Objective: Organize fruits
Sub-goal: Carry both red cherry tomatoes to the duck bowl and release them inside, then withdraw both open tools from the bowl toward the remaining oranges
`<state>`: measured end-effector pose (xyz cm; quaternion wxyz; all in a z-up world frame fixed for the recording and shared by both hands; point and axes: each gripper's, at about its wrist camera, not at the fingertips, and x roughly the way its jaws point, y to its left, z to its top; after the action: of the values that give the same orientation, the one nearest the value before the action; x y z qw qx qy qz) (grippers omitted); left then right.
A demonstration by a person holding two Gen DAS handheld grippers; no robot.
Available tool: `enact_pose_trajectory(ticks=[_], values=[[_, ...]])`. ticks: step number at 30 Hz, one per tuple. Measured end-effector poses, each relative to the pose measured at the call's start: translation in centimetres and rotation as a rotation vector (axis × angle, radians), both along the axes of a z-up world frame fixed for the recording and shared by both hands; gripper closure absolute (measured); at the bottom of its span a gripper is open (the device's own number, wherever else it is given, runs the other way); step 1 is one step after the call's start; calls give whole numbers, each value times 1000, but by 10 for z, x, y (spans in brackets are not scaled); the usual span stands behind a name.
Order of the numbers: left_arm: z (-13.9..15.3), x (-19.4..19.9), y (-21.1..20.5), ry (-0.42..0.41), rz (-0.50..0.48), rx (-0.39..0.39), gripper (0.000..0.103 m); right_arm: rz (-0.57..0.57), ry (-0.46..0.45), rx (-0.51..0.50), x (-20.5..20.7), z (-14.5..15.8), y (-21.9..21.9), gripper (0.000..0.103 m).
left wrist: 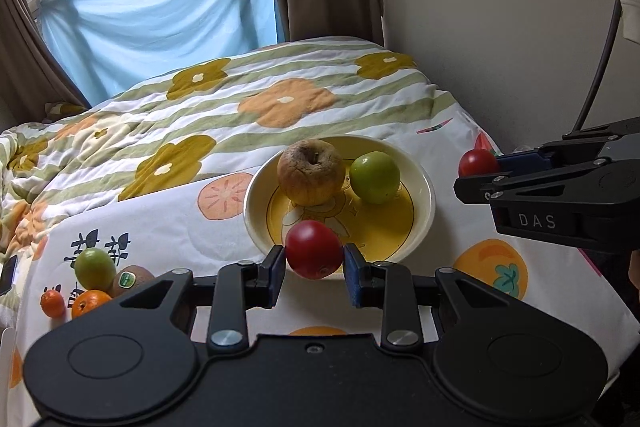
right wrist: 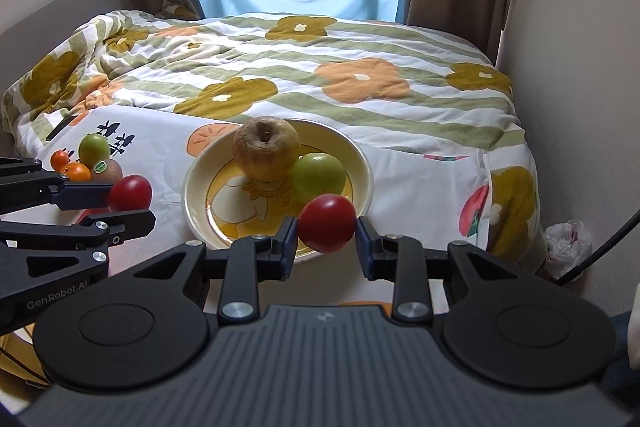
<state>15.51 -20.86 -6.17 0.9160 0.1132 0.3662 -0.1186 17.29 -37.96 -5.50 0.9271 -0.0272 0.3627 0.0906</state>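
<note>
My left gripper (left wrist: pixel 314 259) is shut on a red fruit (left wrist: pixel 314 249), held just before the near rim of a cream and yellow plate (left wrist: pixel 424 187) on the bed. My right gripper (right wrist: pixel 326 237) is shut on a second red fruit (right wrist: pixel 327 223), also at the plate's (right wrist: pixel 192 187) near edge. On the plate lie a wrinkled brown apple (left wrist: pixel 310 173) and a green fruit (left wrist: pixel 375 177). Each gripper shows in the other's view: the right gripper (left wrist: pixel 478 167) at the right, the left gripper (right wrist: pixel 130 197) at the left.
A small pile at the left of the bed holds a green fruit (left wrist: pixel 95 269), a kiwi (left wrist: pixel 132 279) and two small oranges (left wrist: pixel 90 303). The flowered quilt (left wrist: pixel 240 99) covers the bed. A wall (left wrist: pixel 500 7) runs along the right, with a plastic bag (right wrist: pixel 568 241) beside the bed.
</note>
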Motion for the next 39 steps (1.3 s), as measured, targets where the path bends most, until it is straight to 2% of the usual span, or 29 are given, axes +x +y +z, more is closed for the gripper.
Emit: enact_pose_trajectory(ticks=[6, 14, 21, 22, 23, 25, 39], values=[[-26, 29, -27, 33, 15, 21, 68, 22, 28, 15, 30, -19, -18, 57], [-59, 54, -42, 97, 12, 70, 68, 44, 68, 43, 52, -39, -22, 57], [-67, 63, -44, 124, -2, 89, 66, 66, 83, 47, 57, -47, -19, 57], [-66, 63, -44, 120, -4, 92, 55, 66, 82, 46, 57, -47, -18, 57], [-65, 62, -43, 114, -4, 92, 34, 69, 82, 45, 58, -47, -18, 57], [-59, 57, -40, 83, -4, 87, 9, 73, 81, 43, 58, -46, -17, 57], [-34, 29, -12, 67, 47, 29, 7, 136, 88, 43, 53, -36, 0, 57]])
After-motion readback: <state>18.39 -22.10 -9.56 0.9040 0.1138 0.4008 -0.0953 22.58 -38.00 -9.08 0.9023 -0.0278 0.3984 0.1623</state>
